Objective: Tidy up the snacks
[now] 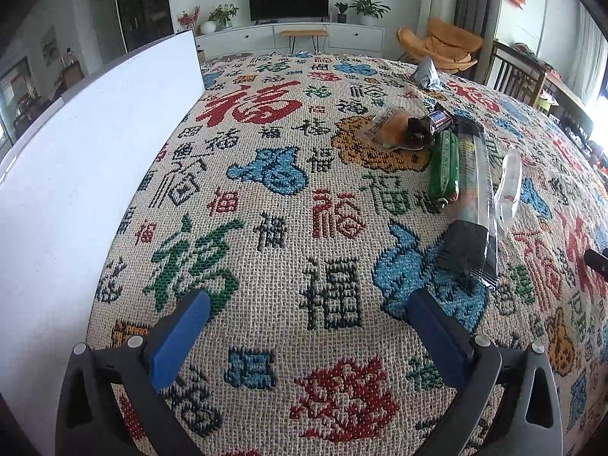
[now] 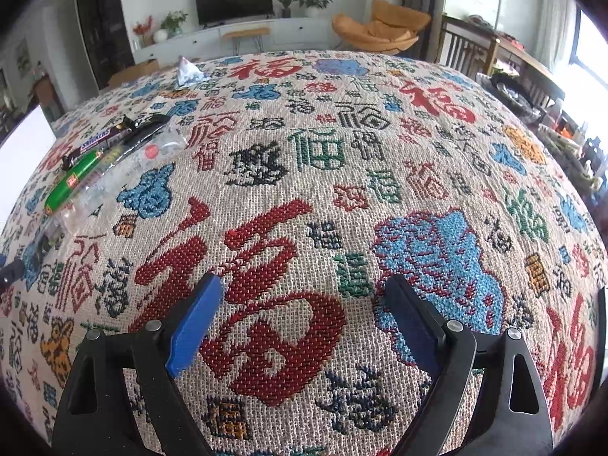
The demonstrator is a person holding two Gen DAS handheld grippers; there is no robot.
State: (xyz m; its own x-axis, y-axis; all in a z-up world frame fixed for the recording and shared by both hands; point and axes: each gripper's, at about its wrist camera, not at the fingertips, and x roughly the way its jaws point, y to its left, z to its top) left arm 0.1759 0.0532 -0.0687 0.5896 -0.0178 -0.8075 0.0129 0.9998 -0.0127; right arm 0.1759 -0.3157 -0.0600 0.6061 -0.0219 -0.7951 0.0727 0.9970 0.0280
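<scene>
1. left gripper point(image 1: 307, 323) and right gripper point(image 2: 304, 315) both gape wide over the patterned tablecloth point(image 1: 285, 197), holding nothing
2. long clear packet point(image 1: 473, 186), green sausage point(image 1: 444, 165) and snickers bar point(image 1: 433, 121) lie clustered together
3. grey pouch point(image 1: 427, 73) sits alone near the far edge
4. white box point(image 1: 83, 144) stands at the left

You get bright daylight from the window point(image 2: 587, 72) right of your claws; fisheye edges bend and darken.
</scene>
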